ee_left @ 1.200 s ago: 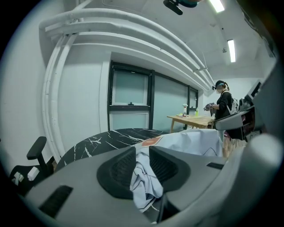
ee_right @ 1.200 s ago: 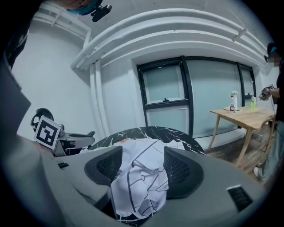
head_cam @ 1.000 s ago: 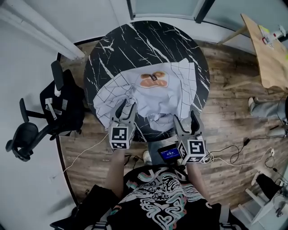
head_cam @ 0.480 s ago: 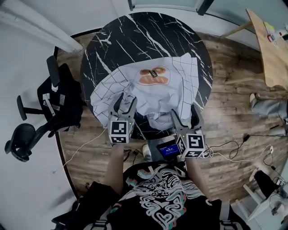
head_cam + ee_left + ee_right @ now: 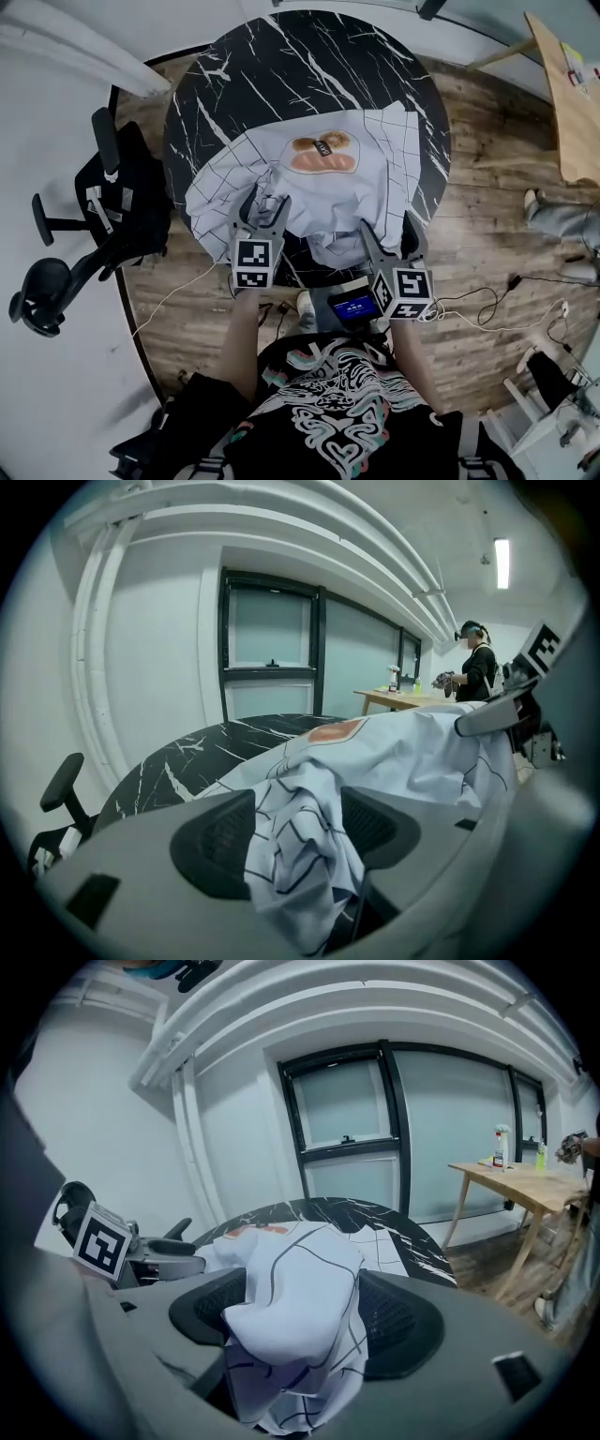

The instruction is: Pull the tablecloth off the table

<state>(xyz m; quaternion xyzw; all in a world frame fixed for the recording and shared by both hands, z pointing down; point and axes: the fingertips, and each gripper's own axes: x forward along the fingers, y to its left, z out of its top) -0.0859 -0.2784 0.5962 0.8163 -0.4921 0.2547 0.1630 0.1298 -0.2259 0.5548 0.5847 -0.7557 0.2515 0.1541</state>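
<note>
Two hand-held grippers are working at the near rim of the round black bench (image 5: 281,66). The left hand-held gripper (image 5: 265,204) is sitting at about 7 o'clock and the right hand-held gripper (image 5: 387,230) at about 5 o'clock. Both have just been opening their jaws. Each pair is now standing spread, with a loose bunch of the tablecloth (image 5: 375,159) lying between the pads rather than being pinched.

The tablecloth is lying crumpled over the 6 o'clock half of the bench, with its near edge spilling over the rim between the two grippers. The marble from 9 through 12 to 2 o'clock is showing bare. An orange oval patch (image 5: 323,155) is showing on the cloth near the bench's centre, and I cannot tell whether it is print or a loose thing.

As I am reading it, the person is letting go to take a fresh hold. Doing that well is a matter of:
- pushing each pair of jaws deeper over a thick fold
- closing firmly before hauling
- drawing both hands toward 6 o'clock together and low, so the cloth is sliding flat instead of lifting
- keeping the pull even, so neither side is dragging round the rim
</note>
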